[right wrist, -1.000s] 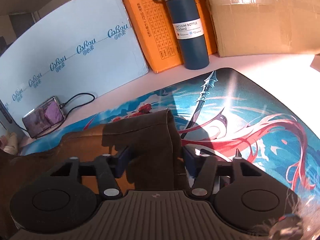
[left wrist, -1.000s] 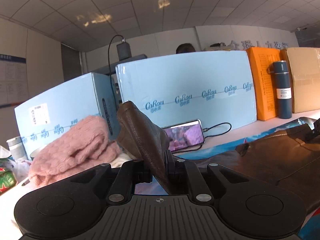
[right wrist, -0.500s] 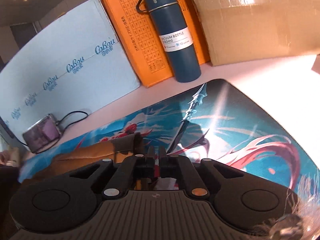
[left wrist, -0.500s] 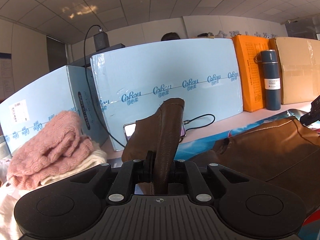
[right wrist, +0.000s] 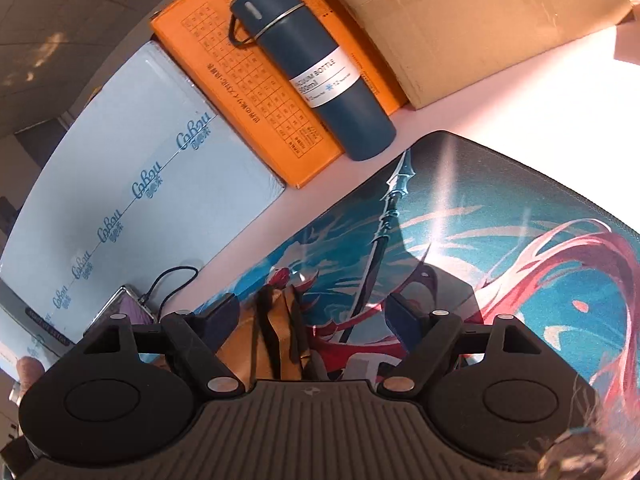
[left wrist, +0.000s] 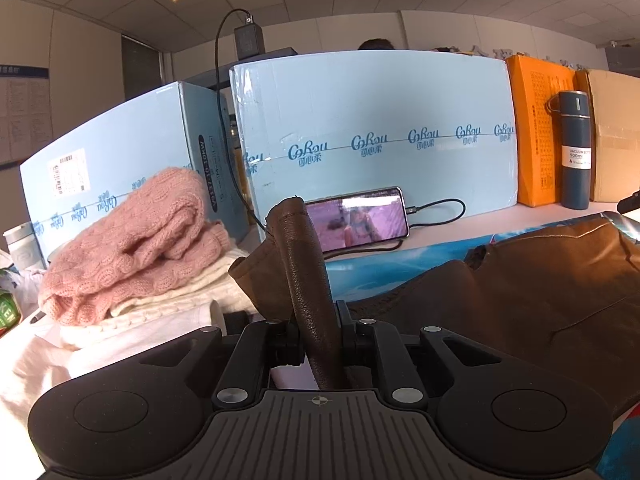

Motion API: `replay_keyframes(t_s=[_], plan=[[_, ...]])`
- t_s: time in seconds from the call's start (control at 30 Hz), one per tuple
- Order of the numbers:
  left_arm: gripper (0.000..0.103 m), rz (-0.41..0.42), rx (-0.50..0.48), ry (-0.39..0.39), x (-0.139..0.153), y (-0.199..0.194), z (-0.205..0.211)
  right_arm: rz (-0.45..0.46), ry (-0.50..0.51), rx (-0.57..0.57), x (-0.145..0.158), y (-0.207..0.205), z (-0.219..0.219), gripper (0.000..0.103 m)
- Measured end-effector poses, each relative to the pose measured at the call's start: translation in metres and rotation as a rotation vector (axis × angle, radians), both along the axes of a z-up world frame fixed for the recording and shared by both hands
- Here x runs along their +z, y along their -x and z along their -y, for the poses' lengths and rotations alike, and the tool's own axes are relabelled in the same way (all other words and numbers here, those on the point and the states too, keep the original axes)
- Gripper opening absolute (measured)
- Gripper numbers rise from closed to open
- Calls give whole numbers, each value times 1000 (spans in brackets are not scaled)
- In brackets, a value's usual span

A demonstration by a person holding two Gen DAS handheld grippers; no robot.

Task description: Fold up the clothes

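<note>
A brown leather-like garment (left wrist: pixel 532 292) lies across the printed mat (left wrist: pixel 380 268). My left gripper (left wrist: pixel 316 344) is shut on one end of it, and that pinched strip stands up between the fingers. In the right wrist view my right gripper (right wrist: pixel 314 316) is open above the mat (right wrist: pixel 500 216). An edge of the brown garment (right wrist: pixel 276 344) lies between its fingers, nearer the left one, and is not pinched.
A pink knit sweater (left wrist: pixel 136 240) sits on a cream garment (left wrist: pixel 160 304) at the left. A phone (left wrist: pixel 360 220) leans on light blue boxes (left wrist: pixel 376 120) at the back. A dark blue vacuum bottle (right wrist: pixel 312 64), an orange box (right wrist: pixel 248 92) and a cardboard box (right wrist: pixel 472 12) stand at the back right.
My right gripper was shut half a second ago and has opened, letting go of the brown garment's edge. My left gripper still holds its end and has shifted, with the sweater pile now closer.
</note>
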State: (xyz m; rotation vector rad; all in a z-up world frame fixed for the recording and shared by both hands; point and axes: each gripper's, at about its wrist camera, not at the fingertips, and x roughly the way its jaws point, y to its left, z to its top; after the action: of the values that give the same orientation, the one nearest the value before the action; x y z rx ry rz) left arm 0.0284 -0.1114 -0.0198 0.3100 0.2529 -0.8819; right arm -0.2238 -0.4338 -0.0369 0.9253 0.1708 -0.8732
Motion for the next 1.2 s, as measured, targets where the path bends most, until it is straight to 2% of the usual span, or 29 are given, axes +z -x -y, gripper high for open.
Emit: replay_keyframes(t_s=[0.13,0.2,0.27,0.3,0.33,0.4,0.47,0.53,0.7,0.83,0.93,1.03,1.07,1.13,1.17,1.2], plan=[[14,-10,-10,-2,0,0,1,110,-46,82,-4,-2,4,83],[14,-15,-10,1,0,-1,0,95,-53,155,-4,-16,2,83],[14,-18,-12,-1,0,-1,1,-14,-1,181,-1,-32,-6,75],[14,-21,-18,-4,0,-1,2,-68,25,195,1,-40,-10,57],[14,-24,-25,-7,0,-1,2,-122,51,208,3,-47,-14,33],[13,-29,-38,-13,-1,-1,4,-218,138,231,4,-56,-25,25],[13,-46,-69,-9,0,-1,5,-267,209,238,5,-59,-34,19],[12,-71,-93,3,0,-1,7,-297,239,228,4,-58,-34,15],[10,-136,-124,45,2,-3,20,-358,260,145,4,-50,-10,13],[10,-162,-176,61,4,-2,49,-407,276,78,5,-44,10,12],[10,-171,-210,23,5,-10,76,-443,289,28,6,-39,24,12],[12,-236,-181,-12,-2,-27,91,-464,296,-9,6,-33,39,12],[17,-264,-171,-39,-7,-32,91,-440,288,6,6,-30,43,12],[24,-243,-140,-76,-12,-33,88,-419,291,39,8,-24,46,15],[36,-221,-100,-83,-12,-33,87,-413,297,56,8,-22,46,17],[53,-198,-59,-89,-12,-33,86,-407,302,73,9,-20,46,25]])
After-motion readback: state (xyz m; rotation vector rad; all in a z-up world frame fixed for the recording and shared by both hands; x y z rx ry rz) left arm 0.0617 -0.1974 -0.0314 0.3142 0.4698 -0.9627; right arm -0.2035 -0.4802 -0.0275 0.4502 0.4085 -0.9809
